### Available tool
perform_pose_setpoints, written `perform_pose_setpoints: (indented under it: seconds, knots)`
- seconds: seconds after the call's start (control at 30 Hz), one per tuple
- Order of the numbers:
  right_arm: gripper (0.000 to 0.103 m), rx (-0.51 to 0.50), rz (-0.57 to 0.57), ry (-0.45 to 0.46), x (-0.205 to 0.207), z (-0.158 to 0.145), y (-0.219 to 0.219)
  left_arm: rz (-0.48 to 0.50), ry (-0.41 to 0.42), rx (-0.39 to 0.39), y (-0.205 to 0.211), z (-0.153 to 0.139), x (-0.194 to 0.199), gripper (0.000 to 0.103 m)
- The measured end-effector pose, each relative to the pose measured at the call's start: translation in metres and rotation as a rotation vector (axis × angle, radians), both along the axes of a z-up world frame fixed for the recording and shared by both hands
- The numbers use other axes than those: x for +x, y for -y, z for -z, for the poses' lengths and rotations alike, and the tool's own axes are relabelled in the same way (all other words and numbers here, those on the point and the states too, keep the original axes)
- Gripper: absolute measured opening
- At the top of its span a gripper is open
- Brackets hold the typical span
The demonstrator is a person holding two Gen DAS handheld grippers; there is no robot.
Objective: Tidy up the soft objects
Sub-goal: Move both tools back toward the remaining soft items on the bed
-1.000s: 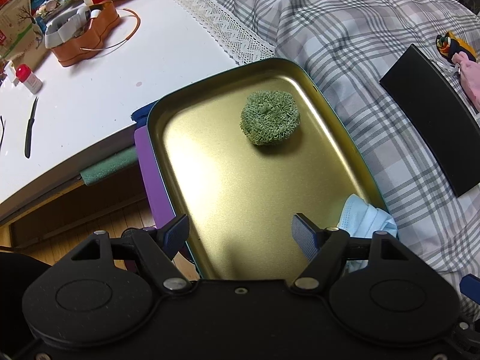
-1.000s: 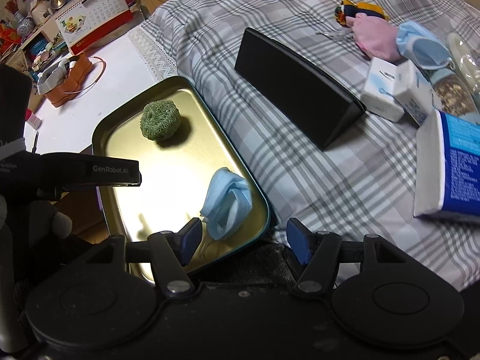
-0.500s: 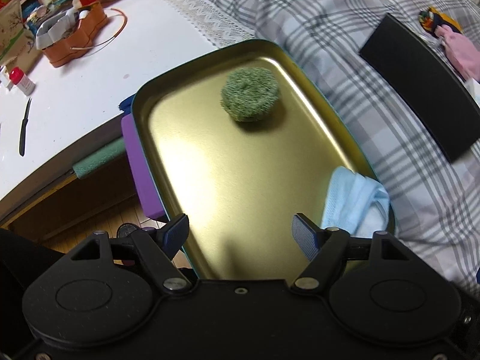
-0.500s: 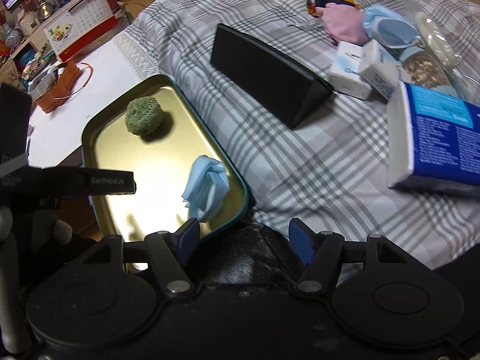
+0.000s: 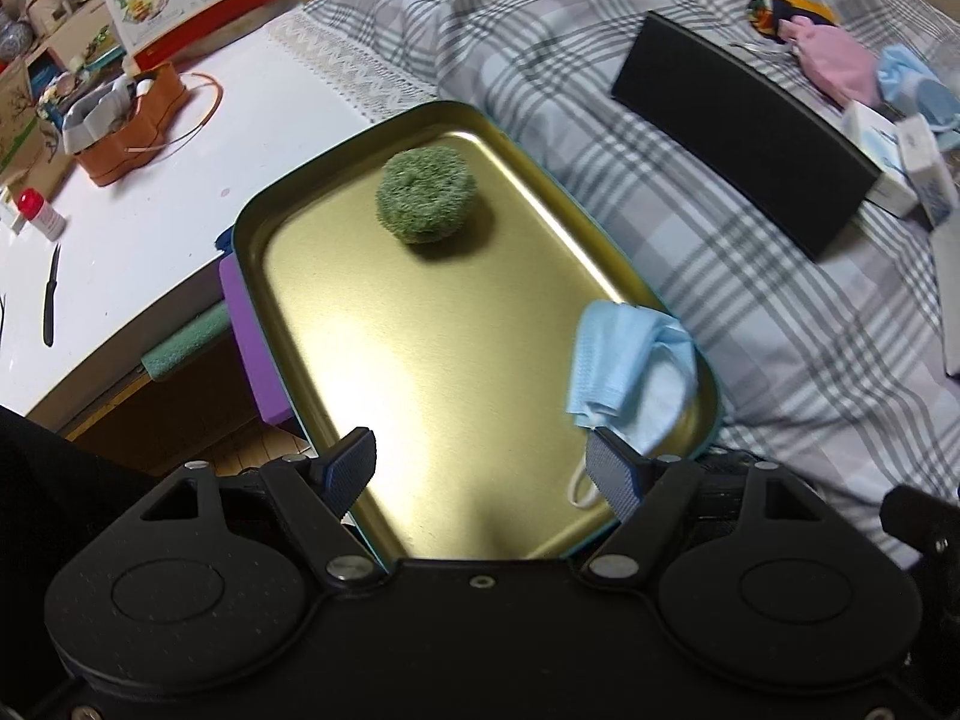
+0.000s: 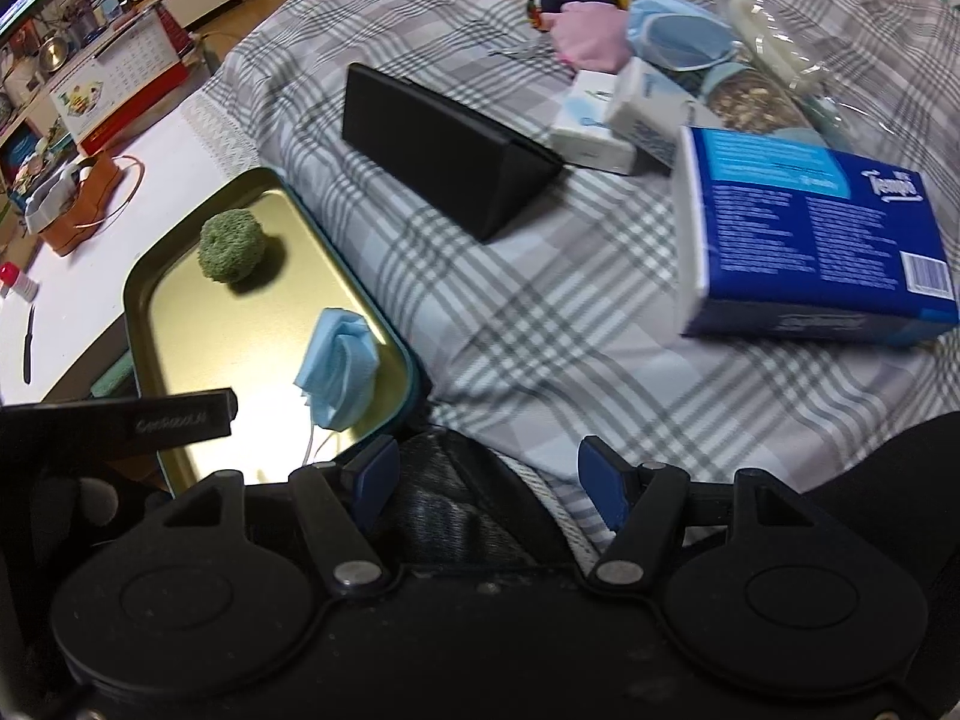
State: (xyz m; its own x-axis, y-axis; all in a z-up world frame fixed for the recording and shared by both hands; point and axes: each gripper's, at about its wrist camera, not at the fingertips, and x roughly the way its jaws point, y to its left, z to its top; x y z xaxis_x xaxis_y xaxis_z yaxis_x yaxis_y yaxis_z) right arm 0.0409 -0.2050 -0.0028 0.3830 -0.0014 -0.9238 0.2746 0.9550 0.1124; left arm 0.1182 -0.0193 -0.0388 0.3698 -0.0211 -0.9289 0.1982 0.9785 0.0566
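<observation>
A gold metal tray [image 5: 420, 360] [image 6: 180, 312] lies at the edge of the plaid bed. In it sit a green round scrubber [image 5: 427, 195] [image 6: 231, 246] at the far end and a crumpled blue face mask [image 5: 630, 366] [image 6: 339, 369] at the near right corner. My left gripper [image 5: 480, 456] hovers over the tray's near end, its jaws opening with nothing between them. My right gripper [image 6: 487, 462] is open and empty over dark fabric at the bed's near edge, right of the tray. A pink cloth [image 6: 591, 39] and a second blue mask [image 6: 678, 30] lie far back.
A black triangular case [image 6: 444, 150] lies on the bed between the tray and the far items. White boxes [image 6: 594, 126] and a blue tissue pack [image 6: 804, 228] sit to the right. A white desk [image 5: 150, 180] on the left holds a brown pouch [image 5: 126, 126] and a knife [image 5: 51, 294].
Both grippers have moved right, so the tray slides left in both views. The mask and more of the bed's right side now show. Scrubber and mask have not moved.
</observation>
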Motion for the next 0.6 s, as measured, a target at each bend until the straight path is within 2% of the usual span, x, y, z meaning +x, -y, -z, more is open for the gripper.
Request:
perform_pose_setpoints:
  seconds: [0.33, 0.6]
  knots:
    - [0.066, -0.009, 0.066, 0.022, -0.016, -0.010, 0.035, 0.085, 0.054, 0.002, 0.038, -0.030, -0.008, 0.077]
    - [0.069, -0.036, 0.212, 0.116, -0.033, -0.043, 0.102, 0.183, 0.099, -0.016, 0.084, -0.058, 0.001, 0.078]
